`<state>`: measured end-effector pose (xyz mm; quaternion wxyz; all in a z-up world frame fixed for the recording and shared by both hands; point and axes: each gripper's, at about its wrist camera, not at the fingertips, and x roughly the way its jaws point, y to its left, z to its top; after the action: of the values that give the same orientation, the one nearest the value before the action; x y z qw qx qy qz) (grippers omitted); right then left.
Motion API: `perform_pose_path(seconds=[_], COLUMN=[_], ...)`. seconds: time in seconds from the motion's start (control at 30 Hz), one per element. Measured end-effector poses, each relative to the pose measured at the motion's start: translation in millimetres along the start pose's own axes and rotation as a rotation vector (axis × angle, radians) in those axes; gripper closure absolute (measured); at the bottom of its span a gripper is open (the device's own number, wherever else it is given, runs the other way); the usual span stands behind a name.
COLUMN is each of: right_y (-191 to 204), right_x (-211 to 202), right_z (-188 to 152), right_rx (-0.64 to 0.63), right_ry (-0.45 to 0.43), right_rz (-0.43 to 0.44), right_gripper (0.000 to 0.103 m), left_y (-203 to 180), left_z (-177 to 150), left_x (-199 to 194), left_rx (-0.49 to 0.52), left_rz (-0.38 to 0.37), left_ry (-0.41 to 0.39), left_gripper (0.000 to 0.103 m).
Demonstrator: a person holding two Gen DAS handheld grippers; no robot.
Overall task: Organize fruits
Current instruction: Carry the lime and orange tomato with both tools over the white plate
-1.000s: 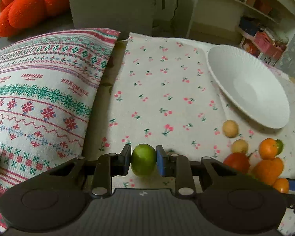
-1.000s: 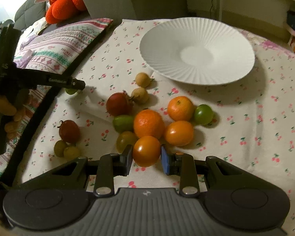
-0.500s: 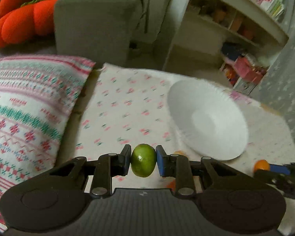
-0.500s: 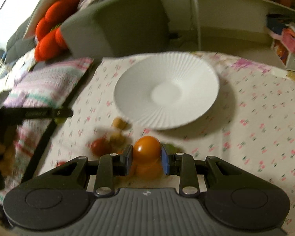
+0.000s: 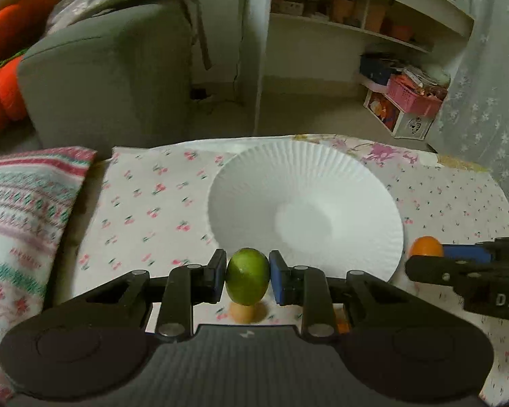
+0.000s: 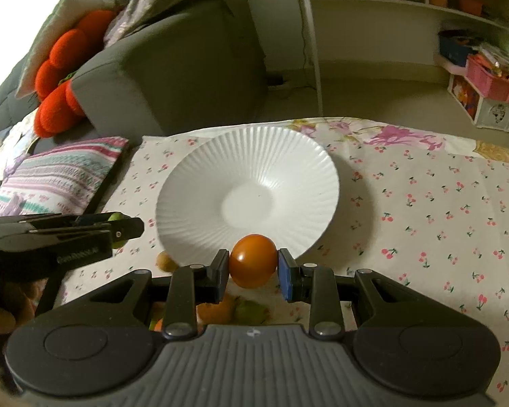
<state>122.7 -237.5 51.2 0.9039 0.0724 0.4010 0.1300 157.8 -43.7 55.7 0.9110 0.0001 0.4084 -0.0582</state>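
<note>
My left gripper (image 5: 247,276) is shut on a green lime (image 5: 247,275), held in the air just before the near rim of the white ribbed plate (image 5: 305,183). My right gripper (image 6: 253,266) is shut on an orange tomato (image 6: 252,264), also lifted at the near rim of the same plate (image 6: 254,156). Each gripper shows in the other's view: the right one (image 5: 424,247) at the plate's right side, the left one (image 6: 118,224) at its left side. The plate holds nothing. Under the grippers lie a small tan fruit (image 5: 242,312), an orange fruit (image 6: 213,310) and a green fruit (image 6: 251,310), partly hidden.
A cherry-print cloth (image 6: 424,210) covers the table. A patterned cushion (image 5: 20,210) lies at the left, a grey sofa (image 5: 112,74) with red cushions (image 6: 61,78) behind it. White shelves (image 5: 356,17) and a pink basket (image 5: 414,96) stand beyond the far edge.
Both grippers have lifted their fruits off the cloth and carried them toward the plate, which now sits straight ahead in both views. The fruit pile has dropped below the fingers.
</note>
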Motion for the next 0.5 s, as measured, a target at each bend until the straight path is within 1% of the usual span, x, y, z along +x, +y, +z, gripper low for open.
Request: perform_pose_path(seconds=[0.1, 0.3, 0.4, 0.5], right_y=[-6, -7, -2, 2], right_x=[9, 31, 40, 47], right_z=[5, 11, 10, 8], right_rx=[0.019, 0.002, -0.025, -0.040], right_ry=[0.006, 0.024, 0.035, 0.053], right_rz=[-0.002, 0.018, 0.008, 0.019], right_gripper=[0.076, 0.076, 0.076, 0.076], left_y=[-5, 2, 2, -2], left_z=[2, 3, 1, 2], left_x=[9, 26, 33, 36], left_rx=[-0.011, -0.092, -0.088, -0.068], left_rz=[-0.025, -0.087, -0.099, -0.112], left_ry=[-0.007, 0.003, 0.009, -0.001], left_gripper=[0.090, 0.090, 0.090, 0.090])
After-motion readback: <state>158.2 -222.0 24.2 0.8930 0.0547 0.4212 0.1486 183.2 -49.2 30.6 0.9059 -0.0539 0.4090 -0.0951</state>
